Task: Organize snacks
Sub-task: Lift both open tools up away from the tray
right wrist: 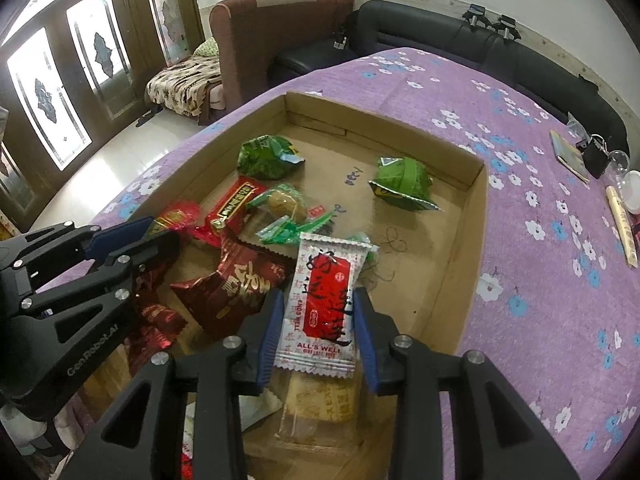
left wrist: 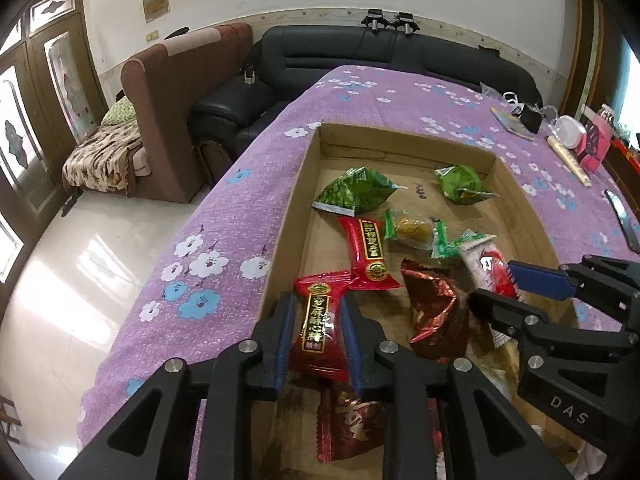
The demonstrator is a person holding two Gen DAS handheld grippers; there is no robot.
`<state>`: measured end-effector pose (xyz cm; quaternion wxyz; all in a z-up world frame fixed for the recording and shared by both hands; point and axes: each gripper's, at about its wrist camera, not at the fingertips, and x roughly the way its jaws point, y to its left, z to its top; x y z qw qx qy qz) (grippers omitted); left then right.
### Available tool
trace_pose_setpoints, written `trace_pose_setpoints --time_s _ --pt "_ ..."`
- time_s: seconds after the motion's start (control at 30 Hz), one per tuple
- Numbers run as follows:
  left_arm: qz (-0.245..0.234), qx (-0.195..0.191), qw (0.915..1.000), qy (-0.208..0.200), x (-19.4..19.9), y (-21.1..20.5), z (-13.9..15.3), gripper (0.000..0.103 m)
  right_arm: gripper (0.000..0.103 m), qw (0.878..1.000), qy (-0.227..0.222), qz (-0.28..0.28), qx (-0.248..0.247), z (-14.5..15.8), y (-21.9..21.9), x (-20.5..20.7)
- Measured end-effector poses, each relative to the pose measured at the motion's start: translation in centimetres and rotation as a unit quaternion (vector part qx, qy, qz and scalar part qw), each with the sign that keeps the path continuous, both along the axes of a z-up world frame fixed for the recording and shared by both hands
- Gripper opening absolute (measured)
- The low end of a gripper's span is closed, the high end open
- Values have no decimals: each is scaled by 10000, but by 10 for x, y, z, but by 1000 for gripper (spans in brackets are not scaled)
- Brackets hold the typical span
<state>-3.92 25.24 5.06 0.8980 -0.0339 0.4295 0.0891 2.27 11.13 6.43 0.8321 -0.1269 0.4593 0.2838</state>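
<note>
Red candy (left wrist: 318,330) between left tongs (left wrist: 318,332)

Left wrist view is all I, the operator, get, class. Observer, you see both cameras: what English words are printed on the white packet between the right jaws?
Observer: The white packet reads "ALL'S WELL" near its lower edge.
Operator: Is anything beneath it?
Observer: Yes, a clear-wrapped tan biscuit pack lies below it, nearer the camera.
</note>
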Motion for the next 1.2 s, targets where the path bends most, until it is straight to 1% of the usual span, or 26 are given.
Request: trace_pose_setpoints --time_s 0.07,0.17,0.37,0.47,0.5,0.57,0.7,0.73,0.83,0.93,0.97,1.0,1.03,1.1,1.13,1.17,1.2 --pt "-16 8 10000 -56 -2 -1 3 37 35 10000 -12 6 32 2 -1 -2" --pt "-56 -57 9999 -139 -7 -1 9 47 35 10000 -29 -6 86 5 -3 -5" --pt "-106 -59 9987 -498 -24 -4 29 64 36 9996 -114 -29 246 17 -10 -16" --pt "-78 -30 9973 -726 -35 -5 43 69 37 9990 -260 -66 352 28 -16 -27" --pt "-52 -24 9964 -844 -41 -5 50 71 39 9988 -300 -79 382 31 -19 -30" --pt "23 14 9948 -1021 -51 -6 59 76 44 9977 -431 -134 506 40 -27 -41" --pt "225 217 9891 -1439 -77 -11 80 80 47 9952 -629 -243 711 53 -46 -65" --pt "251 268 9874 -1539 -83 -13 85 82 47 9943 -681 -300 769 55 -54 -73" --pt "330 462 9788 -1969 -109 -22 100 91 48 9920 -676 -478 953 57 -72 -88" --pt "477 751 9635 -2525 -137 -36 117 99 48 9878 -579 -766 1223 59 -96 -101" --pt "507 841 9576 -2710 -146 -40 122 100 49 9864 -558 -838 1298 59 -102 -105" --pt "531 967 9486 -2967 -159 -48 130 101 49 9853 -555 -882 1355 60 -107 -109" --pt "552 1069 9416 -3144 -168 -55 135 102 49 9837 -585 -941 1414 61 -114 -115" --pt "591 1338 9220 -3586 -190 -71 148 102 49 9817 -665 -1025 1458 64 -122 -125" --pt "617 1437 9143 -3737 -198 -77 152 102 49 9802 -708 -1071 1505 65 -128 -132" --pt "661 1574 9021 -3962 -210 -85 157 102 50 9792 -726 -1094 1545 66 -132 -136" --pt "718 1670 8922 -4135 -221 -91 160 102 50 9782 -751 -1106 1590 68 -136 -141"
